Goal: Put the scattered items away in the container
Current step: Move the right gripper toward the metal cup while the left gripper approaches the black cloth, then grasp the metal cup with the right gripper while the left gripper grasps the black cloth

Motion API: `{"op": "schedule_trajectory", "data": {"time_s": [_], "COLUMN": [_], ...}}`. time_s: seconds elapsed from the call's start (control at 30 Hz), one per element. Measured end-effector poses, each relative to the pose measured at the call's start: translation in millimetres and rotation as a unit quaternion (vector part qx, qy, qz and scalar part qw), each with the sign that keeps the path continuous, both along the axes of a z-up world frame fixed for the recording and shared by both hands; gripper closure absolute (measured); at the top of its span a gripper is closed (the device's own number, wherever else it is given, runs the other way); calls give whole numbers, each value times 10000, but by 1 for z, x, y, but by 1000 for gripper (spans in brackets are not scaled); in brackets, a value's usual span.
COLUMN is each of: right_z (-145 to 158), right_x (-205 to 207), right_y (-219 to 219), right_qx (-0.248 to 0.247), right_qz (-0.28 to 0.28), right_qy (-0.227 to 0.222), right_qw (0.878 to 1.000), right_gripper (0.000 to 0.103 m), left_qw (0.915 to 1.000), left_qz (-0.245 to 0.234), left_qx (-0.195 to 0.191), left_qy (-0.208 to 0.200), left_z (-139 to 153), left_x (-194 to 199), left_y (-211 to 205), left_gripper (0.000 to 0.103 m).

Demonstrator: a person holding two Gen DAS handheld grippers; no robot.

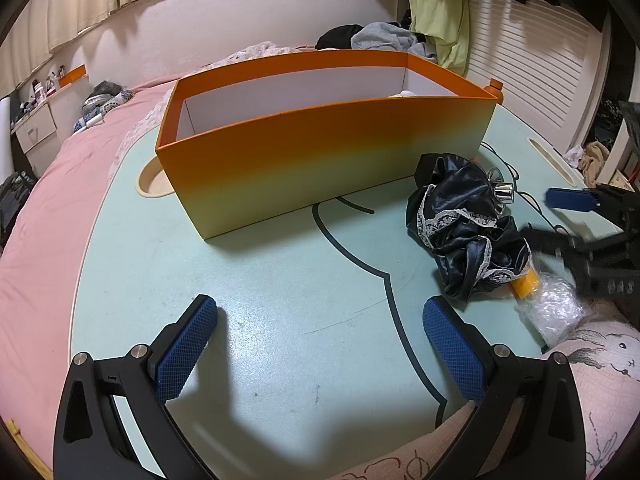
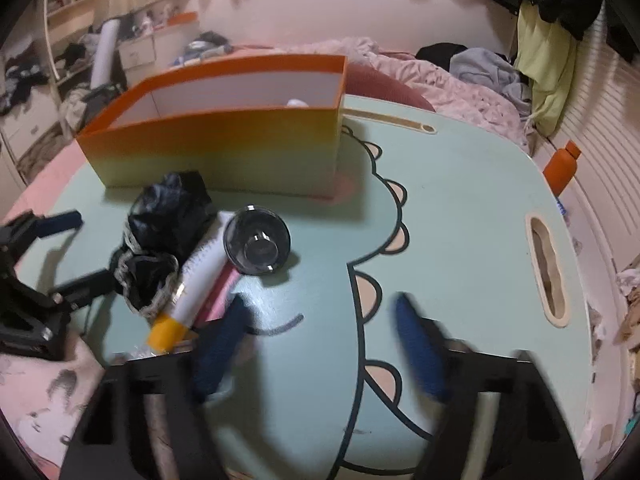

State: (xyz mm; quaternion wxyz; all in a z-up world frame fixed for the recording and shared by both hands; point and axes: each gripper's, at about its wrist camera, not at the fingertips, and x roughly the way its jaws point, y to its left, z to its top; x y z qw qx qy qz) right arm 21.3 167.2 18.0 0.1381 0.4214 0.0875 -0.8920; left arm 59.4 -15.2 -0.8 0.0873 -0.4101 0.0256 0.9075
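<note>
Both tongs hang over the table with nothing in them: the left gripper stands wide apart above bare green surface, and the right gripper is also released, its blurred blue pads parted over the table with no item between them. Neither touches anything, which suits a pause between picks rather than a carry. Scattered things sit in one cluster near the front edge: a black cloth with lace trim, crumpled on top of a white tube with a yellow cap, so only the cap end shows in the left view; a round glass piece with a metal centre lies just beside the tube's far end. Something clear and crinkly, perhaps wrap, lies at the table edge by the cap. The box, orange fading to yellow, stands upright behind the cluster with its open top facing up, near enough for short drops; a pale item is just visible inside at its right end. Judging by position, the right gripper is nearest the tube, so that looks like the next pick.
</note>
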Motion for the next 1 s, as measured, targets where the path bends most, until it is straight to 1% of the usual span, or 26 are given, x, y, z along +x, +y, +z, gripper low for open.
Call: {"op": "schedule_trajectory", "data": {"time_s": [0.07, 0.2, 0.3, 0.4, 0.47, 0.5, 0.53, 0.6, 0.67, 0.77, 0.8, 0.9, 0.93, 1.0], "right_z": [2, 6, 6, 5, 4, 4, 4, 4, 3, 4, 6, 16, 17, 17], "right_x": [-6, -10, -18, -29, -35, -36, -35, -30, -23, -13, -11, -3, -2, -1], "right_y": [-1, -11, -19, -26, -30, -33, -34, -35, -31, -18, -14, -4, -2, 1], "right_qx": [-86, -305, -246, -290, -205, -137, -87, -83, -242, -466, -510, -598, -628, -683], "right_qz": [20, 322, 348, 383, 362, 364, 366, 367, 378, 115, 4, -266, -311, -397], "right_qy": [-49, -129, -169, -276, -265, -240, -201, -131, -106, 18, 128, 470, 509, 513], "right_qw": [9999, 9989, 9989, 9985, 9988, 9990, 9991, 9992, 9989, 9988, 9986, 9967, 9962, 9956], "right_gripper": [41, 41, 41, 41, 41, 47, 68, 67, 67, 67, 67, 67, 67, 67], "left_qw": [10000, 10000, 10000, 10000, 10000, 10000, 10000, 10000, 10000, 10000, 9999, 9979, 9965, 9950], "left_qz": [-1, 0, 1, 1, 1, 1, 2, 6, 16, 39, 52, 7, -81, -283], "left_qx": [-4, -3, -4, -4, -3, -4, -4, -1, -2, -4, -4, 68, 142, 288], "left_qy": [0, 0, 1, 1, 1, 1, 2, 8, 16, 52, 123, 642, 820, 915], "left_z": [0, 0, 0, 0, 0, 0, 0, 0, 1, 3, 5, 23, 32, 44], "left_x": [0, 0, 0, 0, 0, 0, 0, 0, 0, 2, 4, 17, 20, 18], "left_y": [0, 0, 0, 0, 0, 0, 0, 0, 0, 0, -1, 1, 2, 7], "left_gripper": [1, 1, 1, 1, 1, 1, 1, 1, 1, 1, 1, 1, 1, 1]}}
